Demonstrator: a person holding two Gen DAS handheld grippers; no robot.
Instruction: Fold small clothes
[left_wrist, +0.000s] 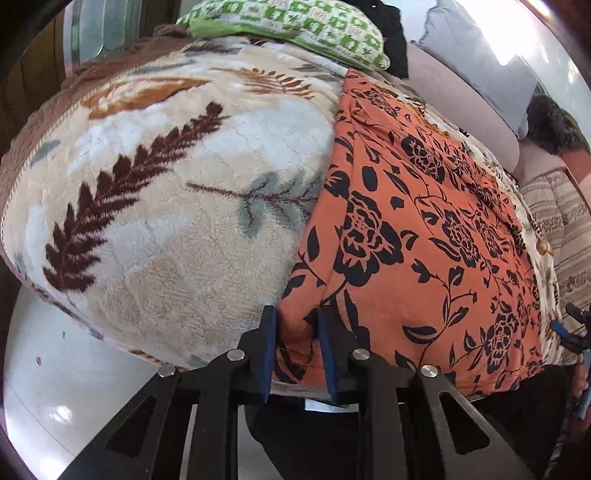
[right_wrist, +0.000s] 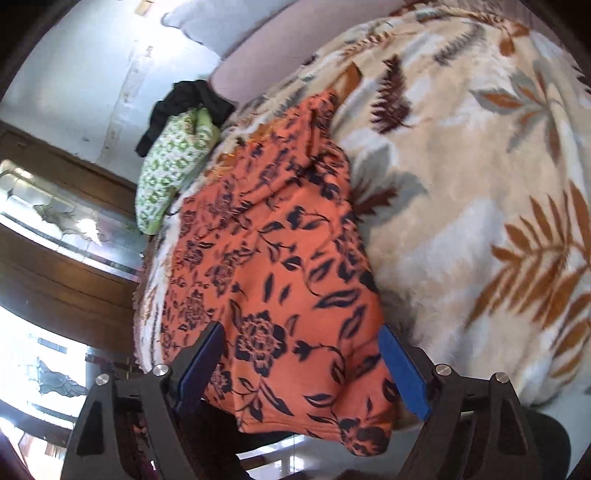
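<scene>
A: Left wrist view first — what are the left tongs (left_wrist: 297, 332) doing?
B: Narrow, their blue pads pinching the near corner of the orange flowered cloth (left_wrist: 417, 236), which lies spread on the leaf-patterned blanket (left_wrist: 166, 177) on the bed. A green-and-white cloth (left_wrist: 295, 26) sits at the far edge.
A: And the right wrist view?
B: The right tongs (right_wrist: 301, 369) stand wide, a pad on each side of the orange flowered cloth (right_wrist: 280, 258), not pressing it

Floral garment (left_wrist: 417, 229) lies flat on bed blanket (left_wrist: 166, 192); patterned cloth (left_wrist: 295, 26) at far edge, dark garment (left_wrist: 391, 33) behind it.
</scene>
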